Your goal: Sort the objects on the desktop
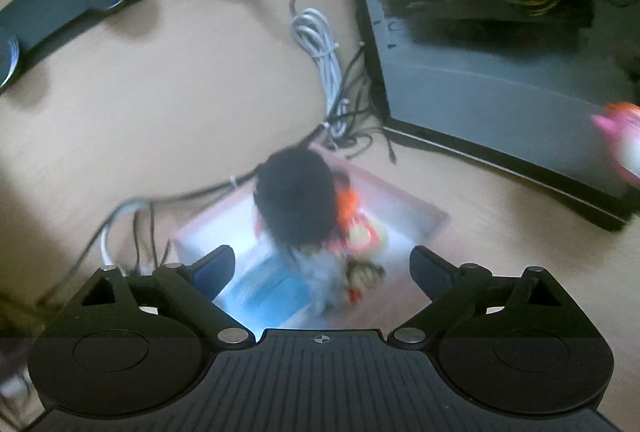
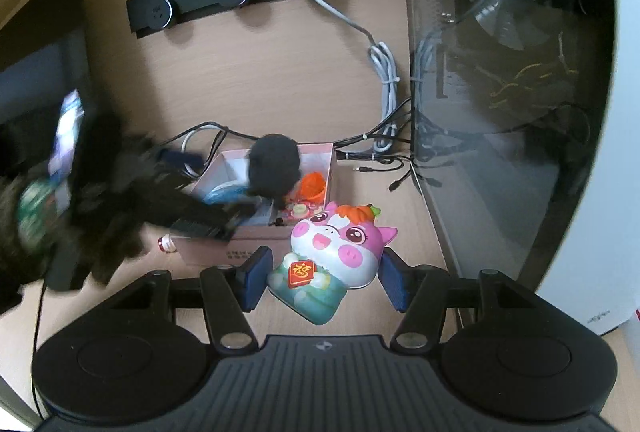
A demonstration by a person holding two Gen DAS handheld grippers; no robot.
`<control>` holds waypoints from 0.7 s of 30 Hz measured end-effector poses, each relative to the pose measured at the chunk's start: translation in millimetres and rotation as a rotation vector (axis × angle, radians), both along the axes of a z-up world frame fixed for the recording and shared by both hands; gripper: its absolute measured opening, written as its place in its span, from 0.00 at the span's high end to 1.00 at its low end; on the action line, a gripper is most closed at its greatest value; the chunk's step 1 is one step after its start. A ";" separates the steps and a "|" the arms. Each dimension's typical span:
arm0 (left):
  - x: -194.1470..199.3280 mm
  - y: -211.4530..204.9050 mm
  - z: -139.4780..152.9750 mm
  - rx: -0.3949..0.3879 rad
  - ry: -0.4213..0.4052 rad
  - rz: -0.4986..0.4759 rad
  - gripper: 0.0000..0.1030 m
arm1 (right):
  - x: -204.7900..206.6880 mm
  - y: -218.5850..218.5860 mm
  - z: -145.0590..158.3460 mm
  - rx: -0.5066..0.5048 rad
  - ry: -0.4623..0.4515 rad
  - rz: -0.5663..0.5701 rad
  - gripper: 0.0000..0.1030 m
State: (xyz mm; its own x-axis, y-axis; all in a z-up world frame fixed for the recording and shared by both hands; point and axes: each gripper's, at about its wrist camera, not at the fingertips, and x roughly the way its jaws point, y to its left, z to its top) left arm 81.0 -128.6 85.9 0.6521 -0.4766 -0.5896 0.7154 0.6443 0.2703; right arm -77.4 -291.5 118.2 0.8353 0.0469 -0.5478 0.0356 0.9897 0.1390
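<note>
My right gripper [image 2: 323,282] pinches the pig toy [image 2: 332,260], tilted, head toward the pink box [image 2: 324,162] just ahead-left. Left gripper [image 1: 322,268] hangs open and empty over that same box, so it's in my way. Black fuzzy ball [image 2: 274,165] already fills the box's middle; free room looks small. Computer case [image 2: 500,92] stands close on the right.
</note>
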 end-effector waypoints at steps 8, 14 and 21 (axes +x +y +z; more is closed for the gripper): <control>-48.5 86.0 -8.1 -0.110 0.142 0.224 0.03 | 81.0 11.4 0.3 0.100 0.054 0.109 0.44; -58.9 144.6 -8.8 -0.191 0.216 0.441 0.03 | 177.0 48.6 5.6 0.160 0.050 0.179 0.44; -59.2 204.3 -19.1 -0.193 0.270 0.624 0.03 | 277.3 89.8 -20.0 0.121 0.080 0.187 0.33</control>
